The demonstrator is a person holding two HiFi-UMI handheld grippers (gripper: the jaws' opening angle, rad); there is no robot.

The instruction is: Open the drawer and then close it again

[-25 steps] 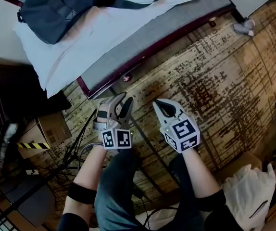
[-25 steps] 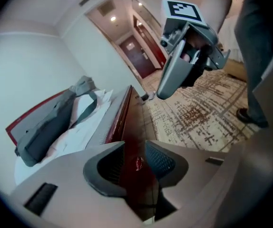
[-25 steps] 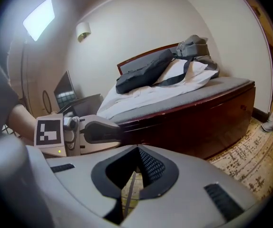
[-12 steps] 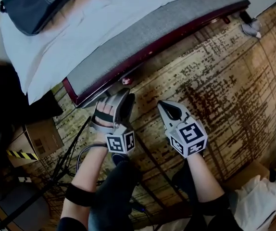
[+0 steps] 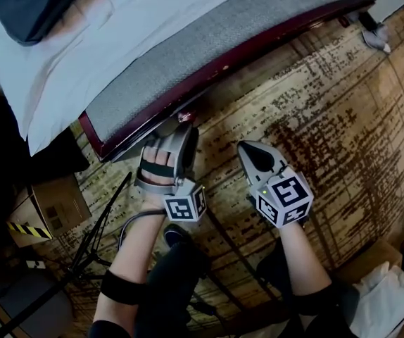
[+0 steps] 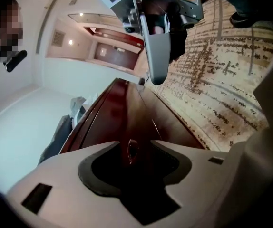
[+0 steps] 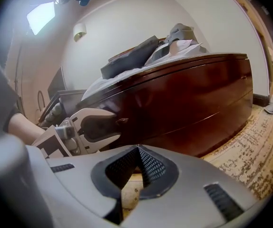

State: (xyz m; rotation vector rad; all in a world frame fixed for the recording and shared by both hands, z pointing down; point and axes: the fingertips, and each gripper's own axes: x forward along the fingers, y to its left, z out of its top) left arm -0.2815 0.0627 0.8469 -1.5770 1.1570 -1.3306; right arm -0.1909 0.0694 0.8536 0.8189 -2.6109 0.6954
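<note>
One drawer knob sits between the left tongs, just opened wide, while the right tongs are shut, empty.

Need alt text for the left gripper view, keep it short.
Left gripper, jaws just opened, with a small knob on the dark red drawer front showing in the gap, not clamped. The shut right gripper appears at the top, patterned carpet on the right.

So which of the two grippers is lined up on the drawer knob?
The left gripper: its jaws, which have just been opening, stand apart with the knob between them, unclamped. The right gripper is shut, over the carpet.
</note>
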